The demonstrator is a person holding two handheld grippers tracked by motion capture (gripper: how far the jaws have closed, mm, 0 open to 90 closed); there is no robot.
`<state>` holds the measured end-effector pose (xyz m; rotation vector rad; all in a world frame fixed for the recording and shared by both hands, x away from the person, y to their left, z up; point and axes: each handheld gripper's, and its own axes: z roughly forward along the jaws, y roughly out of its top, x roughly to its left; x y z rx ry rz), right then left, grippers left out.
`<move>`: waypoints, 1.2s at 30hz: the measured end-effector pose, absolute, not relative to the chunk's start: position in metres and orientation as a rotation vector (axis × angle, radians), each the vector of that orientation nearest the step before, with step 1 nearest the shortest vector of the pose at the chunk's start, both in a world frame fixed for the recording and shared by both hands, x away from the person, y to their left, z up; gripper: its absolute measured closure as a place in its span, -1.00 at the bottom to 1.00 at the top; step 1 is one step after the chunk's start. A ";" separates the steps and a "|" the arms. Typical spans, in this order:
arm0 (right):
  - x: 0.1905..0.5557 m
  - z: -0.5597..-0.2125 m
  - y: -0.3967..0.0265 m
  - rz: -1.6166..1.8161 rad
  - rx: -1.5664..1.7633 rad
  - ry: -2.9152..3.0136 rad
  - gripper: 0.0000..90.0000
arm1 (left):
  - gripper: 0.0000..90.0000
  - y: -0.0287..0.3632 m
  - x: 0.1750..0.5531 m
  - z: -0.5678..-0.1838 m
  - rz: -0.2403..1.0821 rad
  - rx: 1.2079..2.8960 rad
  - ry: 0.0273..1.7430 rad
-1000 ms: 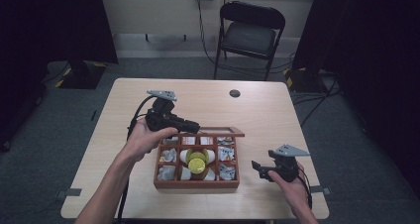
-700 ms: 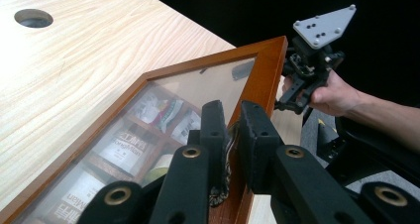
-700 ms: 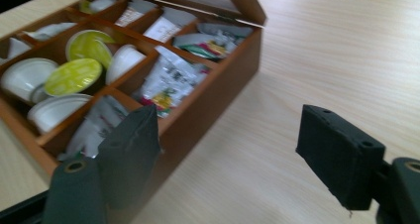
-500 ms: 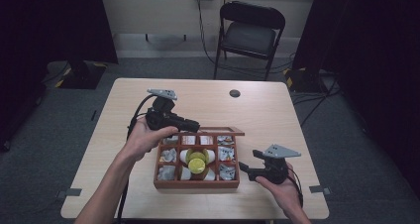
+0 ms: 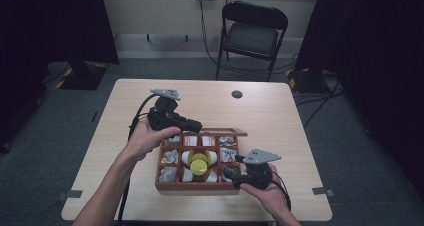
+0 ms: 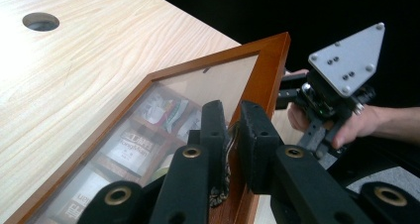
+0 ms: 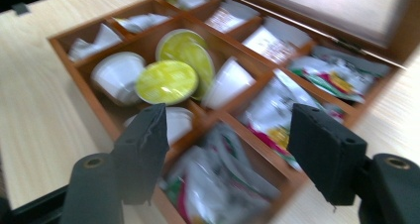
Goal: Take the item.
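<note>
1. We held the left gripper [image 5: 192,127] clamped on the front edge of the box's raised lid [image 6: 267,60], its jaws pressed against the wooden frame from both sides, and that kept the lid propped open.
2. Our right gripper [image 5: 231,172] hovered at the box's near right corner, jaws apart and gripping nothing; they had just been closing, with only packets below the gap.
3. The wooden box [image 5: 192,186] sat near the front middle of the table [image 5: 280,121], between our two hands.
4. Its centre compartment held white pods [image 7: 116,75] with yellow-green lids [image 7: 167,82]; sachets [image 7: 270,110] filled the compartments around it.
5. In the left gripper view, we saw the right hand [image 6: 346,130] and its grey plate just past the lid's corner.
</note>
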<state>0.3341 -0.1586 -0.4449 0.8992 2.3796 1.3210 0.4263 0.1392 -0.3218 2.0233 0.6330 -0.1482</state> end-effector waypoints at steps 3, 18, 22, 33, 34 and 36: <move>0.334 -0.442 -0.147 1.356 0.877 2.403 -0.26 | 0.81 0.139 0.426 -0.322 -0.146 2.020 0.634; 0.343 -0.449 -0.083 1.290 0.756 2.534 -0.23 | 0.82 0.140 0.425 -0.323 -0.147 2.022 0.623; 0.346 -0.450 -0.074 1.245 0.738 2.560 -0.26 | 0.82 0.140 0.425 -0.323 -0.147 2.022 0.622; 0.361 -0.459 -0.063 1.076 0.737 2.596 -0.28 | 0.82 0.140 0.425 -0.323 -0.145 2.023 0.619; 0.362 -0.460 -0.063 1.064 0.734 2.602 -0.27 | 0.82 0.140 0.424 -0.323 -0.144 2.030 0.615; 0.363 -0.461 -0.062 1.073 0.735 2.610 -0.28 | 0.82 0.139 0.423 -0.323 -0.137 2.032 0.618</move>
